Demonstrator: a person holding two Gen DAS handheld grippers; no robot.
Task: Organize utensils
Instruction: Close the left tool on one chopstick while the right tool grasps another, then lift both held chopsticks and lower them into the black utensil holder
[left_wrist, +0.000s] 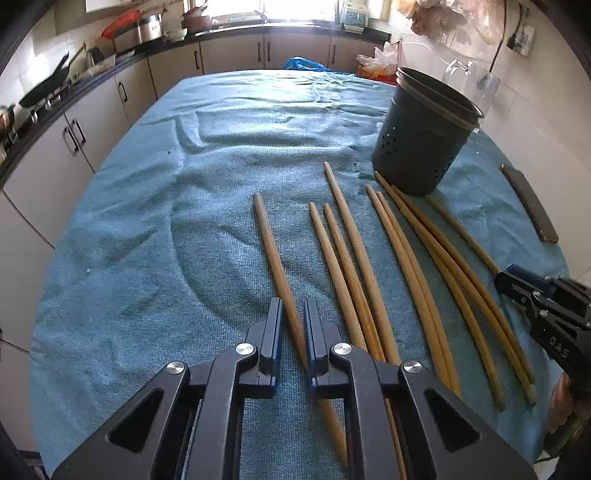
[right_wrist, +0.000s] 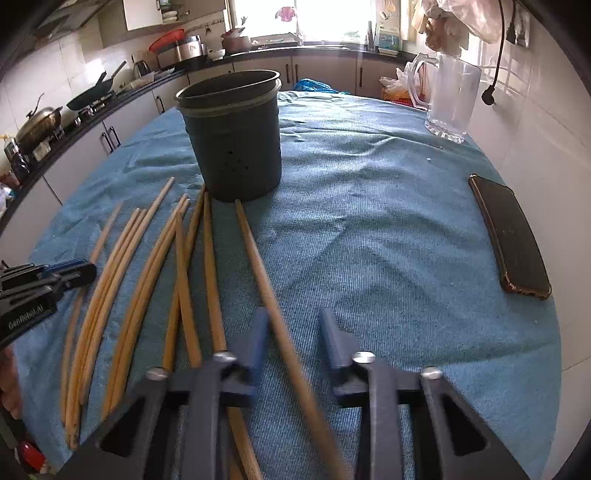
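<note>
Several wooden chopsticks lie side by side on a blue towel (left_wrist: 147, 221). A dark perforated utensil holder (left_wrist: 424, 136) stands upright behind them; it also shows in the right wrist view (right_wrist: 232, 136). My left gripper (left_wrist: 293, 306) straddles the leftmost chopstick (left_wrist: 273, 251), jaws narrow around it, both pads close to its sides. My right gripper (right_wrist: 293, 317) is open, its fingers either side of the rightmost chopstick (right_wrist: 258, 258), not touching it. The right gripper also shows at the right edge of the left wrist view (left_wrist: 517, 284).
A dark phone (right_wrist: 509, 236) lies on the towel at the right. A clear glass pitcher (right_wrist: 450, 99) stands at the far right. Kitchen counters with pans (right_wrist: 92, 92) run along the left and back. The wall is close on the right.
</note>
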